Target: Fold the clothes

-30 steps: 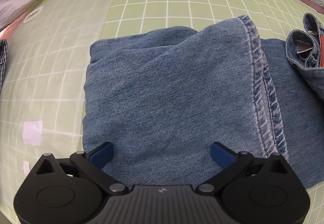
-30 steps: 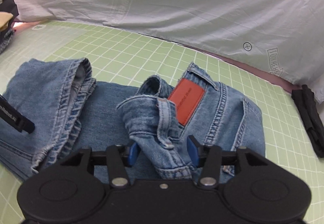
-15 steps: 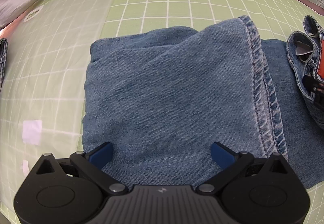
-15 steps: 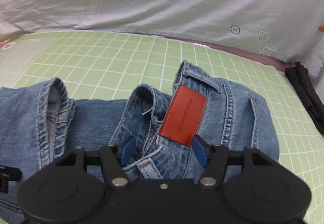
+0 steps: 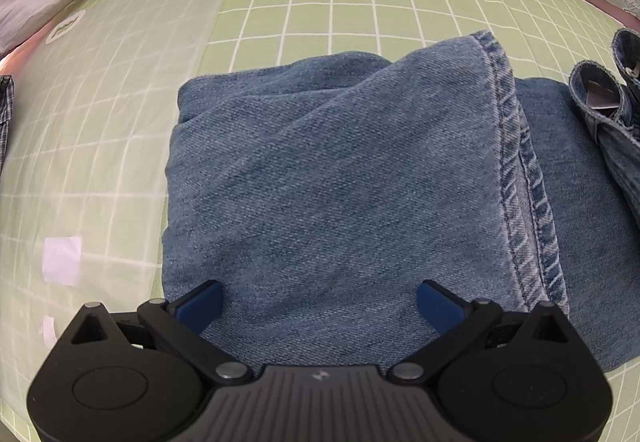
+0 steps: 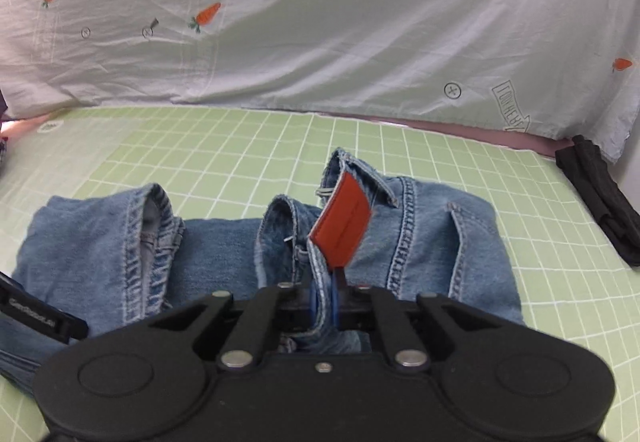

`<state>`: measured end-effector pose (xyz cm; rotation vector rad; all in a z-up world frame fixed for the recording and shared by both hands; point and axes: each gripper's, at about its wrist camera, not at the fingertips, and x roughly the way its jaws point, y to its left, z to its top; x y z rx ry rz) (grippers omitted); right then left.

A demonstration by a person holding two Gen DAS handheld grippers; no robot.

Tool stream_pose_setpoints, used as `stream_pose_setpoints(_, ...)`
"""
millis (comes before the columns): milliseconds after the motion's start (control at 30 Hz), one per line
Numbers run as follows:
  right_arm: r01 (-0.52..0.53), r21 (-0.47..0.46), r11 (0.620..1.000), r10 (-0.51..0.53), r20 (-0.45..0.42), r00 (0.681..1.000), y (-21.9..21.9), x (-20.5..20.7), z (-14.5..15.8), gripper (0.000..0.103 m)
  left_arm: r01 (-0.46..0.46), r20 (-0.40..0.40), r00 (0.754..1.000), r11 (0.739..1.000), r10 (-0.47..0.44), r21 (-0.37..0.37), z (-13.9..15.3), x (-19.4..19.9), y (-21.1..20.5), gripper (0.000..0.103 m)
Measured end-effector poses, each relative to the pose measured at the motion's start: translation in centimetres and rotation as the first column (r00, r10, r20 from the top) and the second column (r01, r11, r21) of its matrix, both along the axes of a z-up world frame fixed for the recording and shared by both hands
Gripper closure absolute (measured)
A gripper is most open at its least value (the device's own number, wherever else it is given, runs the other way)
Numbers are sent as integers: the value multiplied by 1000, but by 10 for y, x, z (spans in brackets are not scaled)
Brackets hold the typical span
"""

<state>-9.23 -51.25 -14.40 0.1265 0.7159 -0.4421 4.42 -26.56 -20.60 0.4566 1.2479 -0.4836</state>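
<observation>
Jeans (image 6: 420, 238): right gripper (image 6: 323, 302) has now clamped the waistband, probably ready to fold; left gripper (image 5: 318, 300) stays wide apart.

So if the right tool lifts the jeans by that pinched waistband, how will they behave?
Probably floppy: the jeans already lie in soft folds, so the rest should hang and drag. Likely heavy for a garment, given the thick stacked denim layers under the open left tool. The right tool grips a stitched waistband, so slipping seems unlikely.
</observation>
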Motion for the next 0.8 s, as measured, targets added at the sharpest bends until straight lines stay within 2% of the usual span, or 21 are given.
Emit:
stream_pose_setpoints(133,-96,-7,995,96,22,995,22,-3,21,96,8,1,1000,1000,-8,1,2,-3,2,0)
stream_pose_setpoints(233,-128,67,989,131,-39,991,35,10,-3,95,10,2,1000,1000,-10,1,3,-5,3,0)
stream_pose_setpoints(300,-121,83,989,131,-133,982,42,20,-33,94,10,3,1000,1000,-10,2,5,-6,3,0)
stream_pose_setpoints(367,-106,87,991,119,-151,981,43,23,-42,93,13,6,1000,1000,-13,2,6,-7,3,0)
stream_pose_setpoints(600,-82,131,988,102,-152,983,36,23,-39,91,11,12,1000,1000,-11,2,10,-14,2,0)
stream_pose_setpoints(667,-73,162,984,97,-144,985,34,22,-38,83,15,14,1000,1000,-15,3,2,1,-12,0)
stream_pose_setpoints(733,-61,201,978,88,-128,988,31,21,-37,68,20,16,1000,1000,-20,3,-6,15,-24,0)
stream_pose_setpoints(800,-56,220,974,83,-119,989,30,20,-36,63,17,18,1000,1000,-17,3,-1,8,-21,0)
